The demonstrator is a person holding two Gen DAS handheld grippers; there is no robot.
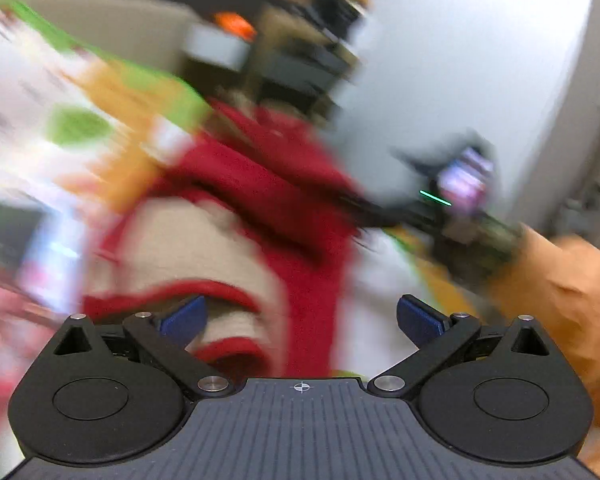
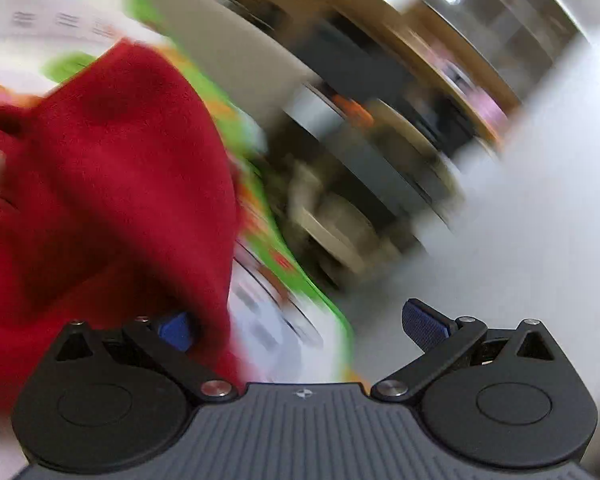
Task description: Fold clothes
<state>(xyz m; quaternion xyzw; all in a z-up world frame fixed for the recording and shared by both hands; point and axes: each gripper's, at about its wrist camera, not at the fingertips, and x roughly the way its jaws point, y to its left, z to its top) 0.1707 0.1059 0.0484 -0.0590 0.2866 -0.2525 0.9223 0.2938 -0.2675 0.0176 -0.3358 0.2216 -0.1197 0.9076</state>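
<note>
I have both tools spread wide. My left gripper (image 1: pixel 300 316) holds nothing: its blue pads (image 1: pixel 182 318) stand far apart, and so do those of my right gripper (image 2: pixel 302 326). I judge this as the moment of getting a fresh hold on the garment, since a fold needs an edge or corner in each tool and neither has one.

The red garment (image 1: pixel 284 184) with its cream lining (image 1: pixel 188 240) lies crumpled on the patterned mat (image 1: pixel 40 92), white with green and orange shapes. In the left wrist view it is straight ahead and just beyond my left fingers, with the lining and a red hem passing beside the left pad. In the same view my right gripper (image 1: pixel 456 204) is out to the right, at the garment's far edge, with my orange sleeve (image 1: pixel 560 292) behind it.

From the right wrist view the red garment (image 2: pixel 112 184) fills the left side and drapes over my left pad (image 2: pixel 176 330), while the right pad (image 2: pixel 424 326) stands clear above the pale floor (image 2: pixel 520 220). Both views are heavily smeared, so the cloth may be touching that pad or only passing in front of it.

Beyond the mat there are shelves (image 2: pixel 380 128).
</note>
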